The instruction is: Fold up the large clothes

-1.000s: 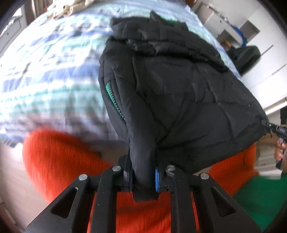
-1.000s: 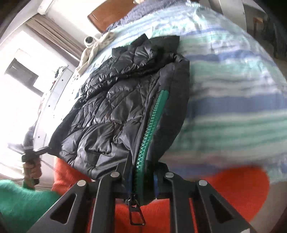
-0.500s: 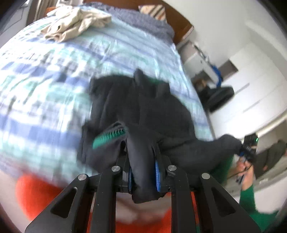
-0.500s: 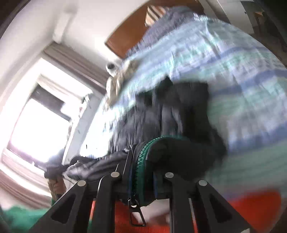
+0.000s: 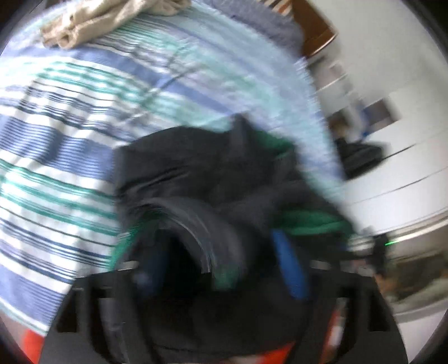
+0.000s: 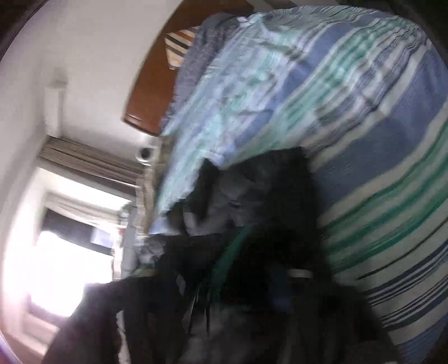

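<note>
A black quilted jacket [image 5: 212, 182] with a green zipper and green lining lies bunched on the striped bedspread [image 5: 70, 117]. Both views are motion-blurred. My left gripper [image 5: 224, 268] has its blue pads spread wide apart, with jacket fabric heaped loosely between and over them. In the right wrist view the jacket [image 6: 252, 201] is folded up close to the camera. It covers my right gripper [image 6: 243, 282], and the green zipper runs between the fingers. The right jaws are hidden by dark fabric and blur.
A beige garment [image 5: 106, 19] lies at the far end of the bed. A wooden headboard [image 6: 151, 92] and a striped pillow [image 6: 179, 44] are at the bed's head. White cabinets [image 5: 392, 140] stand to the right, and a bright window [image 6: 61, 252] to the left.
Both grippers have swung forward over the bed, carrying the jacket's lower hem onto its upper part. The left jaws have gone from clamped on the hem to wide apart.
</note>
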A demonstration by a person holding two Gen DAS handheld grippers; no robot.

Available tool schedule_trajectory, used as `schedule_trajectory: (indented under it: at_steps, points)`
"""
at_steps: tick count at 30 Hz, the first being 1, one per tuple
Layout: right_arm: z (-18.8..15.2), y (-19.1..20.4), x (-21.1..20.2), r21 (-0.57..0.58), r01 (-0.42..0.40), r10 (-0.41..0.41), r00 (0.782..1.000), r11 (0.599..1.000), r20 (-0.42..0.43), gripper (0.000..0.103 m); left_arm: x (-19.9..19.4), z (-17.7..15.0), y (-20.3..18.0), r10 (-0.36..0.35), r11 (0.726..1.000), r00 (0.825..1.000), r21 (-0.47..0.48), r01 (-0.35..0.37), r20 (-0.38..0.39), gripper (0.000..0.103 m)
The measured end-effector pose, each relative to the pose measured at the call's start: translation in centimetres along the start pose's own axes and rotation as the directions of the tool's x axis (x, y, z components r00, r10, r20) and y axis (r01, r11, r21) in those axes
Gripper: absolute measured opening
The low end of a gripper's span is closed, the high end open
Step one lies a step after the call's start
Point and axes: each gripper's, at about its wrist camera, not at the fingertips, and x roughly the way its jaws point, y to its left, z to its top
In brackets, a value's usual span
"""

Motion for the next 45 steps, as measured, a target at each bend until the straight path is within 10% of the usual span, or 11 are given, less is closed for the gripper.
schedule_trajectory:
  at_steps: [3,6,10,14,17,19,23,30,34,36,45]
  points:
    - [1.0,2.4,-0.6,-0.081,-0.006,0.005,1.0,0.997,-0.01,0.103,-3.1,0.9,0.3,-0.084,0.996,0.993,-0.011,0.085,0.086,0.1]
    - [1.5,4.3,-0.6,-0.241,0.129,-0.128,0.992,0.962,0.021,0.103,-3.0,1.0,0.3,0.048,0.995,0.993,0.083,-0.058,0.112,0.101]
    - [1.2,5.4,3.4,-0.482,0.383,-0.419,0.907,0.788,0.037,0.103,2.7,0.1,1.8,0.356,0.907,0.933,0.22,-0.358,0.05,0.1]
    - [-0.1,3.3,7.9,-0.506,0.391,-0.508,0.854,0.769,-0.112,0.101,6.8,-1.4,2.7,0.413,0.882,0.911,0.256,-0.395,-0.019,0.076]
    - [-1.5,5.5,7.3,-0.574,0.428,-0.549,0.835,0.698,-0.044,0.048,4.9,-2.6,0.8,0.439,0.858,0.897,0.267,-0.438,0.06,0.021]
    - [-2.7,7.8,6.6,-0.642,0.456,-0.576,0.817,0.616,0.028,0.023,3.0,-3.0,-1.1,0.435,0.844,0.892,0.291,-0.451,0.122,0.014]
    - [-3.2,13.2,5.0,-0.71,0.52,-0.551,0.805,0.475,0.221,0.018,-0.2,-1.3,-5.0,0.385,0.824,0.873,0.314,-0.472,0.3,0.013]
    - [2.0,16.3,7.9,-0.614,0.633,-0.492,0.767,0.472,0.413,0.018,4.3,4.2,-5.7,0.498,0.737,0.71,0.188,-0.649,0.498,0.014]
    - [3.0,10.4,13.2,-0.557,0.686,-0.599,0.709,0.467,0.371,0.018,11.5,5.0,-1.3,0.61,0.669,0.67,0.177,-0.722,0.424,0.016]
    - [2.8,6.6,15.1,-0.528,0.696,-0.649,0.693,0.488,0.314,0.018,14.0,4.2,1.2,0.622,0.669,0.682,0.191,-0.718,0.386,0.026]
    - [2.9,1.6,16.4,-0.429,0.644,-0.581,0.762,0.633,0.285,0.022,14.2,4.2,4.1,0.539,0.772,0.743,0.12,-0.624,0.396,0.035]
